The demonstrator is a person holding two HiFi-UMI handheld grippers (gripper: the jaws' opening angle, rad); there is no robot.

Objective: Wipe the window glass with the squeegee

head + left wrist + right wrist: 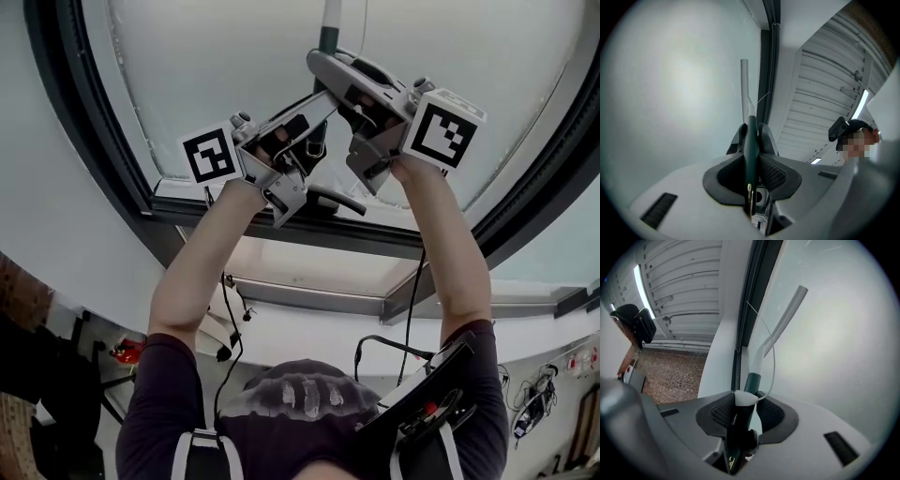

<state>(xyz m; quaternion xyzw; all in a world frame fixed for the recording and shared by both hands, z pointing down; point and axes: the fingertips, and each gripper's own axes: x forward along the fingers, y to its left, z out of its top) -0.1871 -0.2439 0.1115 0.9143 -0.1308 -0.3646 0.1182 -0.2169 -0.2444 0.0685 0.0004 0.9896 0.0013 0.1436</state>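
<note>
**Green-handled squeegee up at the pane, progress unclear**

Dark green and pale grey squeegee (327, 37) stands upright against the frosted, milky window glass (187, 75). In the gripper views its pale shaft rises close beside the black window frame (70, 103). The left hand-held gripper (751, 140) is clamped tight on the lower end of the green handle. The right hand-held gripper (745, 401) is closed on it just above, where green meets grey. The blade runs out of view at the top. No wet band, streak or suds shows on the glass, so how much is wiped cannot be told. A stroke seems set up, with most of the pane probably left.
</note>
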